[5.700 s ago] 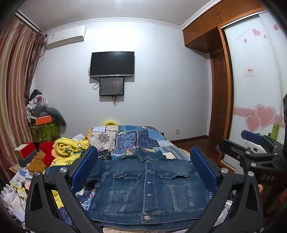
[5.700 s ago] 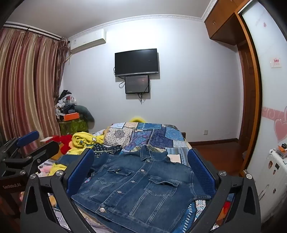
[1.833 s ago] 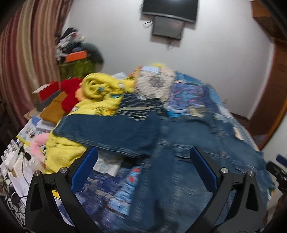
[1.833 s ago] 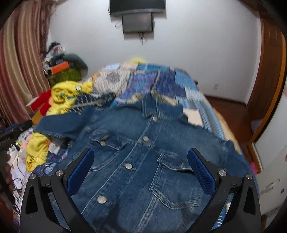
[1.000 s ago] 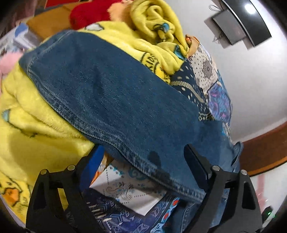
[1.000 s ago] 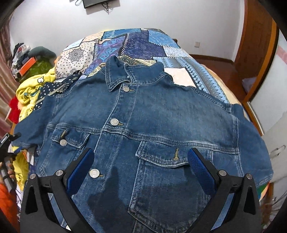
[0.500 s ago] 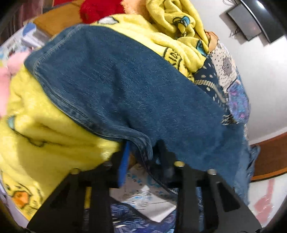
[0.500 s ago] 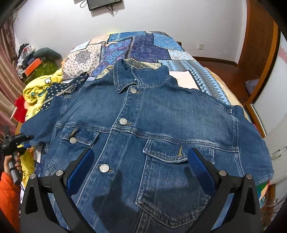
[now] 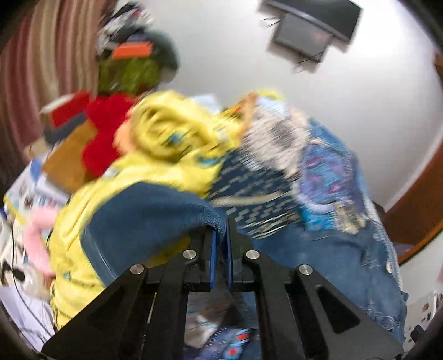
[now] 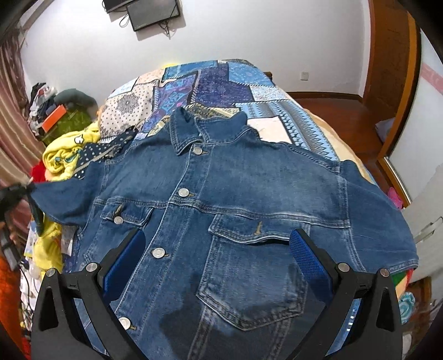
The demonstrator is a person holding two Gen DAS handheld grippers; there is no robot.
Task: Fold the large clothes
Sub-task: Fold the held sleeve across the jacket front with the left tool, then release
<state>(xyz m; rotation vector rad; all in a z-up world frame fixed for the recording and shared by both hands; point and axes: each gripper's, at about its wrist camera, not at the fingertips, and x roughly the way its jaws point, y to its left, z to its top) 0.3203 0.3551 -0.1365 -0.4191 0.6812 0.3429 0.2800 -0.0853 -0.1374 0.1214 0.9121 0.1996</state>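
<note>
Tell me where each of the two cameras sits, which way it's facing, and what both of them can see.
Left wrist: rides the left gripper, looking down across the cluttered bedside; its blue fingers are shut on the denim sleeve, beside a yellow blanket.
Right wrist: rides the right gripper, tilted down over the denim jacket spread on the patchwork bedspread; its fingers stand open above the front, and the left gripper shows at the left edge.
Shared: jacket, yellow blanket, bedspread, wall screens.
</note>
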